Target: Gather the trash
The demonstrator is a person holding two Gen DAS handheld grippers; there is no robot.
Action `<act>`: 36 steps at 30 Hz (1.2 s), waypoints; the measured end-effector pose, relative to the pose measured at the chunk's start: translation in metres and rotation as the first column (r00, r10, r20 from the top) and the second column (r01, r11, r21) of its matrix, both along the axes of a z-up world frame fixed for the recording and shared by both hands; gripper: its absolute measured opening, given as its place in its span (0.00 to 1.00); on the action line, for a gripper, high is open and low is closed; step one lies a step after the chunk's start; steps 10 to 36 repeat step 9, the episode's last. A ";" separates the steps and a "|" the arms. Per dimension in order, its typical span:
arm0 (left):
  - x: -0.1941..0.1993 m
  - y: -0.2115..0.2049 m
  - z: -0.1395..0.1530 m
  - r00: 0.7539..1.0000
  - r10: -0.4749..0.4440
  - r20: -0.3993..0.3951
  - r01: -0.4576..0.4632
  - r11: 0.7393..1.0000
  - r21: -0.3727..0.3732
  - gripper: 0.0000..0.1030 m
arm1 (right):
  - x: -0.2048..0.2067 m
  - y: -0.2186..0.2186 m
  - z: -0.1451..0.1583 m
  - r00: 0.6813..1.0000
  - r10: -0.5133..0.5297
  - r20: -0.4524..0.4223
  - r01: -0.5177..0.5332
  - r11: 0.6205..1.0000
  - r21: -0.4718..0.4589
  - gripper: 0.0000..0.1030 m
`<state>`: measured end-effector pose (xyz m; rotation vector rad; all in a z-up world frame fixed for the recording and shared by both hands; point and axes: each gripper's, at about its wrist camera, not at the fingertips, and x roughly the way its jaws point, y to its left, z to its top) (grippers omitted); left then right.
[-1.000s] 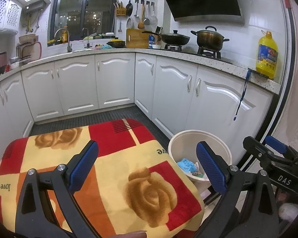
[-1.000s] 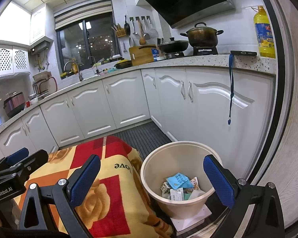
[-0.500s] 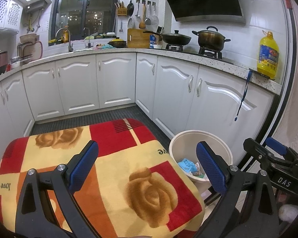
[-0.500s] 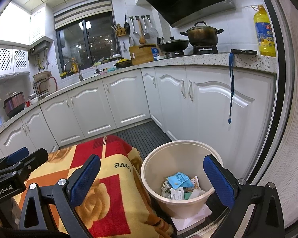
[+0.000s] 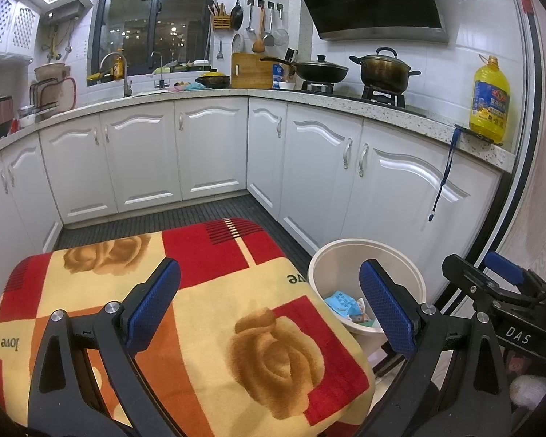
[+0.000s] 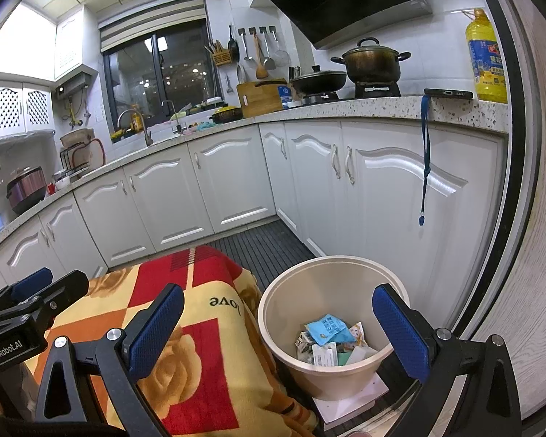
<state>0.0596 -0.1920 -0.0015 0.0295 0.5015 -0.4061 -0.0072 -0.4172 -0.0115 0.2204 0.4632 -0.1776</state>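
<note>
A cream trash bin (image 6: 291, 349) stands on the floor to the right of a cloth-covered table (image 6: 207, 364). It holds several wrappers, a blue packet (image 6: 325, 327) on top. It also shows in the left wrist view (image 5: 345, 255). My left gripper (image 5: 269, 307) is open and empty above the red and yellow cloth (image 5: 236, 309). My right gripper (image 6: 278, 331) is open and empty, held above the bin's left rim. No loose trash shows on the cloth.
White kitchen cabinets (image 5: 207, 153) run along the back and right. The counter carries pots (image 5: 384, 69), a yellow oil bottle (image 5: 490, 100) and a phone with a blue strap (image 6: 424, 160). A wooden door (image 6: 538, 255) is at the far right. Dark floor mat (image 6: 269, 244) lies behind the bin.
</note>
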 end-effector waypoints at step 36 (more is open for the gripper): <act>0.001 -0.002 -0.003 1.000 -0.015 -0.001 0.015 1.000 0.000 0.96 | 0.002 0.000 -0.002 1.000 -0.001 -0.005 0.001 1.000 0.000 1.00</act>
